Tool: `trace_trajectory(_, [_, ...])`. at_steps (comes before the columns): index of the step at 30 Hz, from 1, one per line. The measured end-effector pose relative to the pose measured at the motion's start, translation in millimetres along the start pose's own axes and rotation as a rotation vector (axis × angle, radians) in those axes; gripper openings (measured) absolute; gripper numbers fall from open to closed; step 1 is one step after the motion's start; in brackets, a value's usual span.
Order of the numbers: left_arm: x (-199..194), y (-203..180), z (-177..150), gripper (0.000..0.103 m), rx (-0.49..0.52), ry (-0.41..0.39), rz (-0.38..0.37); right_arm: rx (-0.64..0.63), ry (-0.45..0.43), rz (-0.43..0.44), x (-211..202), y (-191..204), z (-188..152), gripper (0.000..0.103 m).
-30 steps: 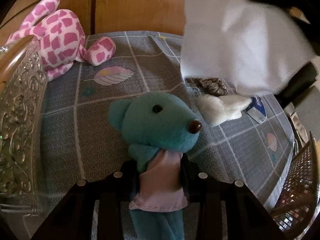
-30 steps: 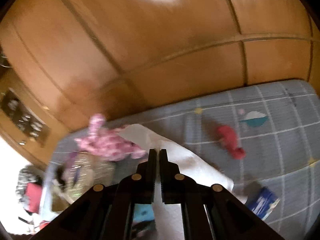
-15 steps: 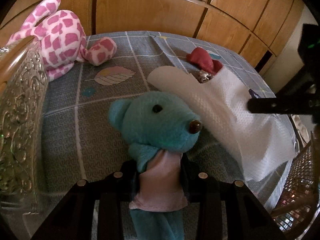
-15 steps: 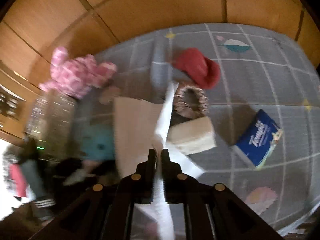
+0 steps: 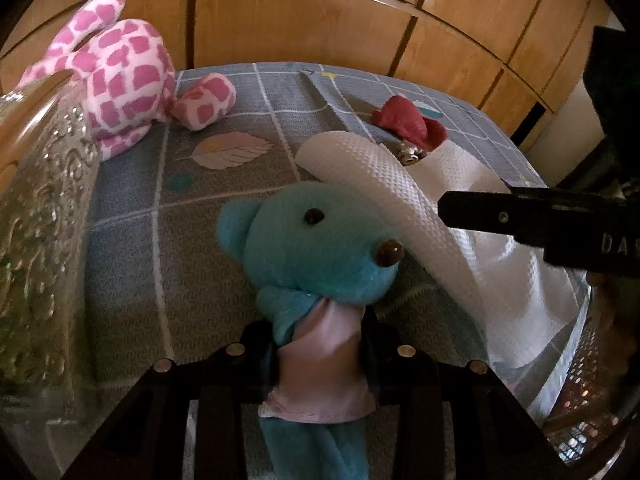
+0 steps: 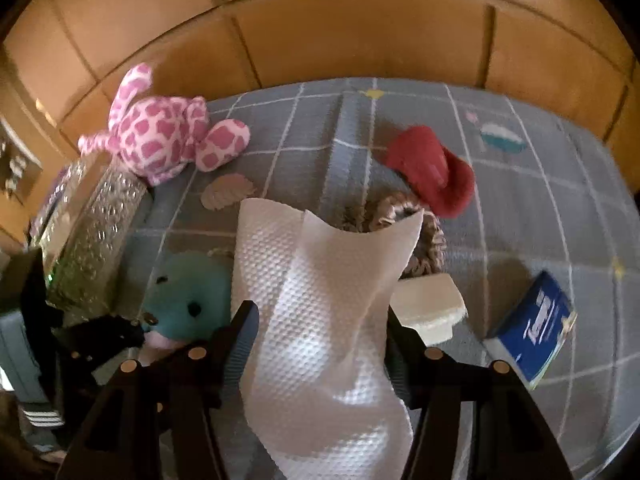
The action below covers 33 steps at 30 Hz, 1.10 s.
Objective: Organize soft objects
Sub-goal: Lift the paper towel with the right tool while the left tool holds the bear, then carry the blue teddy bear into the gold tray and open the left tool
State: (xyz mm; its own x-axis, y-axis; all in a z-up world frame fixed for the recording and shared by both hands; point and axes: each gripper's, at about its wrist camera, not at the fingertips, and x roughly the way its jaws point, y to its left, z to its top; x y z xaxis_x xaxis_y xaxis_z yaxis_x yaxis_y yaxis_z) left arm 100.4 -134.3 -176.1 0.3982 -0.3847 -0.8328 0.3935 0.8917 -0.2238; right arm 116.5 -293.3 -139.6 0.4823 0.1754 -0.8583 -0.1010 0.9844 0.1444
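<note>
A teal plush bear point(image 5: 316, 248) in a pink shirt stands upright, my left gripper point(image 5: 320, 332) shut on its body. The bear point(image 6: 188, 296) also shows at the left of the right wrist view. A white paper towel point(image 6: 320, 272) lies loose between the fingers of my right gripper point(image 6: 320, 320), whose jaws are opening; the pads are not pressing it. In the left wrist view the towel point(image 5: 380, 176) drapes over the bed beside the bear's snout, with one right-gripper finger point(image 5: 520, 220) above it. A pink-patched plush point(image 5: 120, 76) lies at the back left.
The grey checked bedcover point(image 5: 140, 260) also carries a red soft hat point(image 6: 432, 168), a brown woven ring point(image 6: 428, 240), a white block point(image 6: 432, 308) and a blue tissue pack point(image 6: 536, 328). A glittery silver box point(image 5: 36, 240) stands at the left, a mesh basket point(image 5: 580, 400) at the right, wooden panels behind.
My right gripper came down over the bed with the towel and its jaws spread apart. The towel now rests on the bed beside the bear. The left gripper and bear stayed put.
</note>
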Motion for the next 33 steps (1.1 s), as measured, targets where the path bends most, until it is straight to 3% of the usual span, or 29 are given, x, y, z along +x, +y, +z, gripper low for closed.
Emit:
trace_trajectory(9, [-9.2,-0.2,-5.3,0.034,-0.017,0.009,0.019,-0.156,0.0,-0.037,7.8,22.2,-6.6,0.059])
trace_trajectory(12, [-11.6,0.5,-7.6,0.033,-0.016,0.007,0.027,-0.224,0.012,-0.092,13.8,30.4,-11.8,0.039])
trace_trajectory(14, [-13.7,-0.1,-8.7,0.032,-0.014,0.008,0.036,-0.265,0.032,-0.153,21.0,32.8,-15.0,0.019])
trace_trajectory(16, [-17.6,-0.5,-9.9,0.032,-0.011,0.008,0.04,-0.257,0.03,-0.153,20.1,31.4,-14.7,0.014])
trace_trajectory(23, [-49.2,-5.2,3.7,0.032,0.013,-0.051,0.021,-0.177,0.05,-0.106,21.8,21.0,-12.8,0.013])
trace_trajectory(29, [-80.2,0.0,55.5,0.032,0.007,-0.117,0.001,-0.176,0.054,-0.108,22.5,23.1,-14.3,0.014])
trace_trajectory(33, [-92.6,20.3,98.0,0.032,-0.052,-0.141,0.011,-0.172,0.05,-0.101,21.5,21.6,-14.7,0.014])
